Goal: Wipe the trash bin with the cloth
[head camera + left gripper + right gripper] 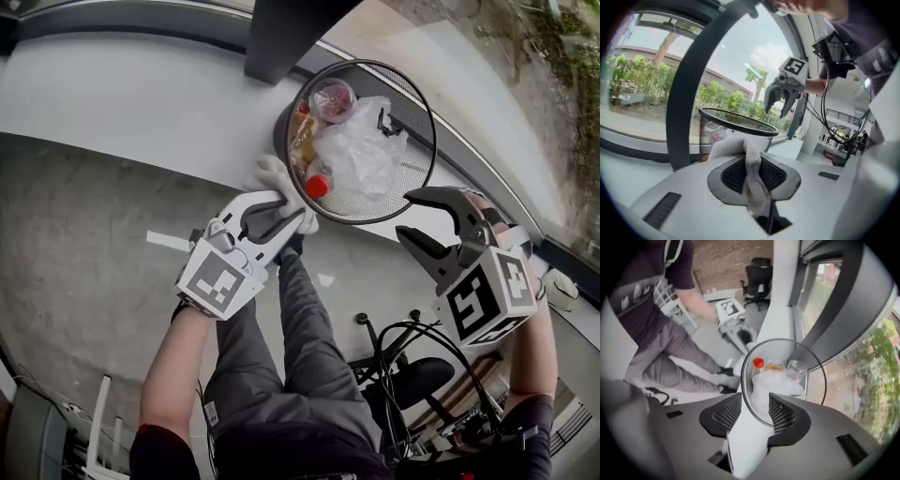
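A black wire-mesh trash bin [417,161] stands on the white ledge by the window, holding a clear plastic bag [358,150], a red-capped bottle [317,186] and a plastic cup [333,98]. My left gripper [287,208] is shut on a white cloth [276,176], which is bunched against the bin's near left side below the rim. In the left gripper view the cloth [750,152] hangs between the jaws in front of the bin [736,130]. My right gripper [405,214] stands open just above the bin's near right rim, pointing down. The rim [746,394] shows in the gap between its jaws, which hold nothing.
A dark window pillar [281,37] rises just behind the bin. The person's legs [309,347] stand below the ledge on the grey floor. Cables and a black office chair [412,375] lie at the lower right. Glass and greenery are beyond the ledge.
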{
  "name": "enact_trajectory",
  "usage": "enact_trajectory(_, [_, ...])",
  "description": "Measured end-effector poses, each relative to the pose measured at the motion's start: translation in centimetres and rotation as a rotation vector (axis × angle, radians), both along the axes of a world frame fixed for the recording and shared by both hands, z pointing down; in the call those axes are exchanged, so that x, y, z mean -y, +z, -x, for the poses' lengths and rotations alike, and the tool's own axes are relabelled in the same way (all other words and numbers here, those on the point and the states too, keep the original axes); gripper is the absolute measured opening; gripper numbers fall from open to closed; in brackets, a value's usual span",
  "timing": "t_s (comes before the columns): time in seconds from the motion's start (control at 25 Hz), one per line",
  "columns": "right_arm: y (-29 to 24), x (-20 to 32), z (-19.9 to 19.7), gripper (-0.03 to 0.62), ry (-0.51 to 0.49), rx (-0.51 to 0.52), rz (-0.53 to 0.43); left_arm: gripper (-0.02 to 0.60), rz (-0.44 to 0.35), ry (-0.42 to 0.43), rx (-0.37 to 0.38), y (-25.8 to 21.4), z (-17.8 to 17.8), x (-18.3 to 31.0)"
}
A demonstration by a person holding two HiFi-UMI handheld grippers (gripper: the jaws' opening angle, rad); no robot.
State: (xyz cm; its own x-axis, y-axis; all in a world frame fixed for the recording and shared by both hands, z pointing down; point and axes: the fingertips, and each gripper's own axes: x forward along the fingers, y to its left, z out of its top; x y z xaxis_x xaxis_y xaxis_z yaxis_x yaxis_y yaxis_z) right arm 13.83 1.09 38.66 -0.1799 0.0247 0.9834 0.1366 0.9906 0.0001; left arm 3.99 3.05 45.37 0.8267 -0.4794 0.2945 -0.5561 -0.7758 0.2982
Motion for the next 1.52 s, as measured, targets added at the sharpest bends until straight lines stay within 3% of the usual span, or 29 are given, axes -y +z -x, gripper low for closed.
enact_trajectory(0.12, [3.5, -1.5, -3.0, 0.213, -0.224, -0.201, 0.023, 0.054, 0.014, -0.102, -0.019, 0.1, 2.5, 1.9])
enact_trajectory(0.28, [6.4, -0.9, -2.6, 0.212, -0.272, -0.224, -0.048, 0.054, 0.011, -0.091, 0.025, 0.3, 2.6, 2.9])
enact_trajectory(0.4, [7.9, -1.8, -3.4, 0.182, -0.224, -0.288, 0.007, 0.054, -0.014, -0.072, 0.029, 0.0, 1.7, 2.6])
enact_trajectory(0.44, [8.1, -1.9, -3.4, 0.078, -0.217, -0.293, 0.007, 0.054, -0.017, -0.065, 0.034, 0.1, 1.4, 2.3])
enact_trajectory(0.56, [7.9, -1.9, -1.8, 0.063, -0.164, -0.243, 0.008, 0.054, -0.017, -0.003, 0.073, 0.7, -0.6, 0.4])
enact_trajectory(0.84, [7.4, -3.0, 5.1, 0.055, 0.182, -0.103, 0.168, 0.054, -0.030, 0.193, 0.050, 0.8, -7.0, -4.1])
enact_trajectory(1.08, [6.7, -2.6, 8.5, 0.057, 0.319, 0.001, 0.217, 0.054, -0.030, 0.249, 0.047, 0.9, -8.6, -5.6])
enact_trajectory(1.24, [3.0, -1.8, 8.9, 0.061, 0.442, 0.180, 0.292, 0.054, 0.014, 0.211, 0.096, 2.2, -4.2, -6.0])
enact_trajectory(1.4, [-2.0, 0.3, 8.3, 0.063, 0.564, 0.378, 0.264, 0.055, 0.040, 0.011, 0.141, 3.0, 4.1, -3.3])
enact_trajectory(1.52, [-4.6, 0.5, 6.6, 0.061, 0.694, 0.495, 0.301, 0.055, 0.053, -0.096, 0.246, 2.4, 10.0, -0.6])
